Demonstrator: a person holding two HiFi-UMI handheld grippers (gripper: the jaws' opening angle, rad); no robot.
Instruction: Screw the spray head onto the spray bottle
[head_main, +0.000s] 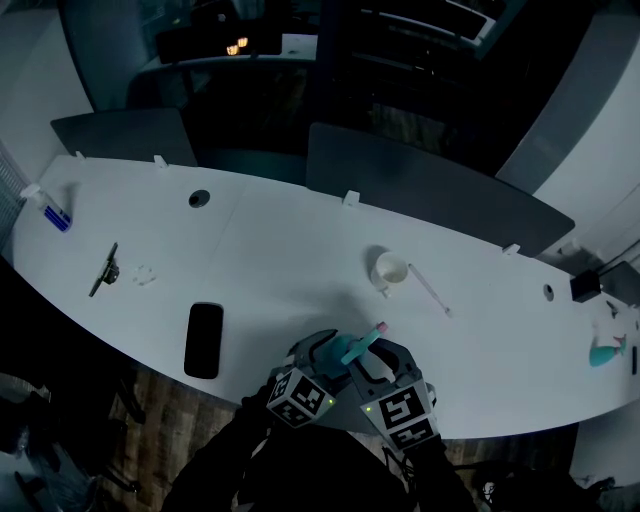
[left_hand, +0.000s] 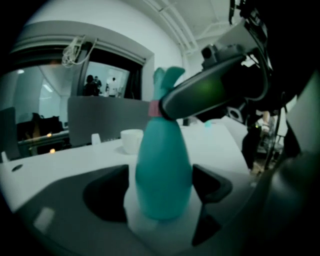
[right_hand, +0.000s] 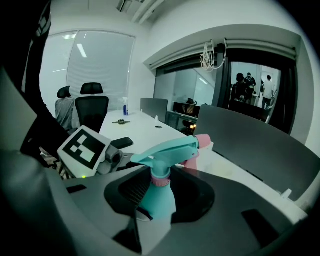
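Observation:
A teal spray bottle (head_main: 357, 349) with a pink collar and a pink nozzle tip is held between both grippers at the table's near edge. In the left gripper view its body (left_hand: 162, 165) stands upright between the jaws of my left gripper (left_hand: 162, 200), which is shut on it. The right gripper's finger (left_hand: 200, 92) crosses the pink collar. In the right gripper view the teal spray head (right_hand: 167, 150) sits on the bottle's neck. My right gripper (right_hand: 162, 197) grips just under it at the pink collar (right_hand: 161, 180). In the head view the left gripper (head_main: 335, 352) and right gripper (head_main: 374, 362) meet.
On the white table (head_main: 280, 270) lie a black phone (head_main: 204, 340), a white cup (head_main: 390, 269) with a thin tube (head_main: 430, 290) beside it, a dark tool (head_main: 103, 270) and a small bottle (head_main: 50, 210) at far left. Another teal sprayer (head_main: 605, 352) lies far right. Grey divider panels (head_main: 420, 185) line the far edge.

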